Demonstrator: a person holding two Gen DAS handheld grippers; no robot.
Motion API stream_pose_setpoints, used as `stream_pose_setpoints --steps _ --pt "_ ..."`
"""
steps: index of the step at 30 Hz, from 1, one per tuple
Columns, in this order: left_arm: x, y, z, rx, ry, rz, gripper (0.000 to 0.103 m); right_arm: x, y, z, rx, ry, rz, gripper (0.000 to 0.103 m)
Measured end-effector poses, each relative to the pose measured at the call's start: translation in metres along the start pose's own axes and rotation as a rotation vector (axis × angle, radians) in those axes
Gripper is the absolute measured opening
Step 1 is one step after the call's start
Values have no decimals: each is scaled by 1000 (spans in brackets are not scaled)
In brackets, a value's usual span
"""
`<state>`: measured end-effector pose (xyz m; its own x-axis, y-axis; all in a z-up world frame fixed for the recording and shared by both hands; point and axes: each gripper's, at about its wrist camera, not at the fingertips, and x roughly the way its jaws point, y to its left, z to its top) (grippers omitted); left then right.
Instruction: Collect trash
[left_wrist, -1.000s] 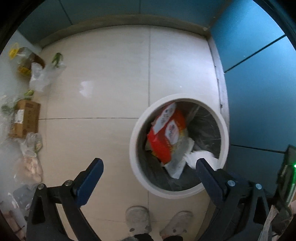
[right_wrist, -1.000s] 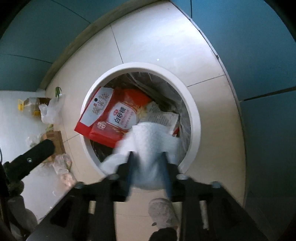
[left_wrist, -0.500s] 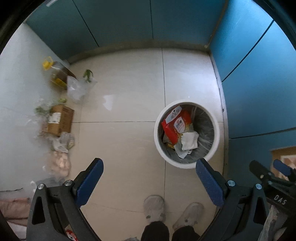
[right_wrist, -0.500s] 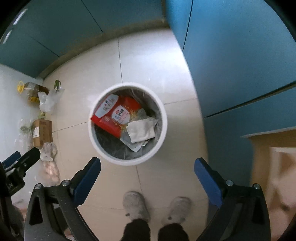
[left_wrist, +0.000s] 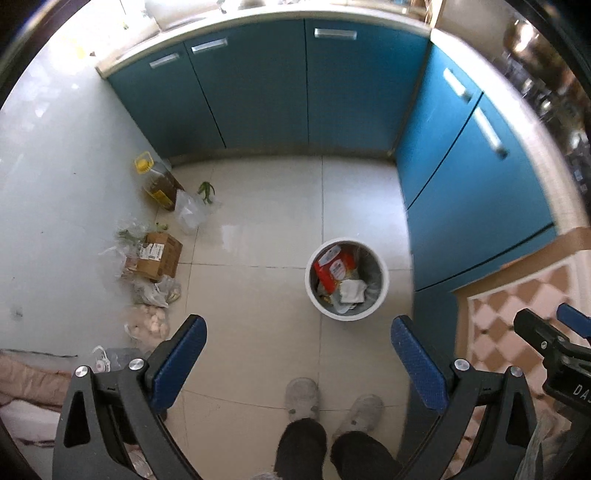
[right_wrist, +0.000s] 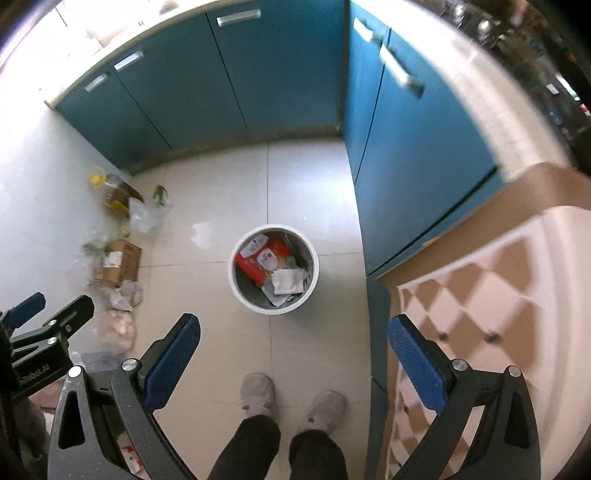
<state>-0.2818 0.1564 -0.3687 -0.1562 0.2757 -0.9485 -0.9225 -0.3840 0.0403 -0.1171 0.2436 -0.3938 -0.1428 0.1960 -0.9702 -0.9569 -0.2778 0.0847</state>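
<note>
A: How far along is the trash run?

B: Partway, I'd judge. The bin (left_wrist: 346, 279) stands on the floor (left_wrist: 258, 206) near the blue cabinets (left_wrist: 258, 85), and it already holds a red packet (left_wrist: 332, 267), a white paper wad (left_wrist: 351, 290) and some other scraps I can't make out.

A: And the tools?

B: Both empty. The left tool (left_wrist: 297, 363) has its jaws wide apart, nothing between them. The right tool (right_wrist: 293, 360) has just been opening its jaws and they stand fully apart, also with nothing between them. Both point down at the floor, with the person's slippers (right_wrist: 258, 393) below them.

A: So what's left?

B: Hard to say what counts as trash. Along the wall on the left lies a cluster: a cardboard box (left_wrist: 159, 255), clear plastic bags (left_wrist: 190, 214), a bag of pale round things (left_wrist: 149, 325), some green scraps (left_wrist: 207, 192) and an oil bottle (left_wrist: 157, 182) with a yellow cap. None of it touches the bin; it sits well apart from it.

A: Is that trash or groceries?

B: Can't tell. The loose bags and green scraps look like candidates; the bottle looks like storage. If they count, the job is unfinished, and either free tool could go for them next.
</note>
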Motion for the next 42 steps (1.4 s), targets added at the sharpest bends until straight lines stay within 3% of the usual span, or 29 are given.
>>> stream_pose_setpoints --steps 9,16,30,42 --pt "-128 -13 -26 -54 -88 -72 102 -157 -25 -26 -33 -70 124 103" --pt "-197 -9 -34 -45 -132 -164 102 -236 -36 -43 -59 -101 181 103" --pt "-285 10 -55 -58 -209 -350 102 -339 -29 -81 -60 -118 347 103" --pt "-308 14 -61 -22 -204 -387 103 -382 -9 -89 -118 -138 375 103"
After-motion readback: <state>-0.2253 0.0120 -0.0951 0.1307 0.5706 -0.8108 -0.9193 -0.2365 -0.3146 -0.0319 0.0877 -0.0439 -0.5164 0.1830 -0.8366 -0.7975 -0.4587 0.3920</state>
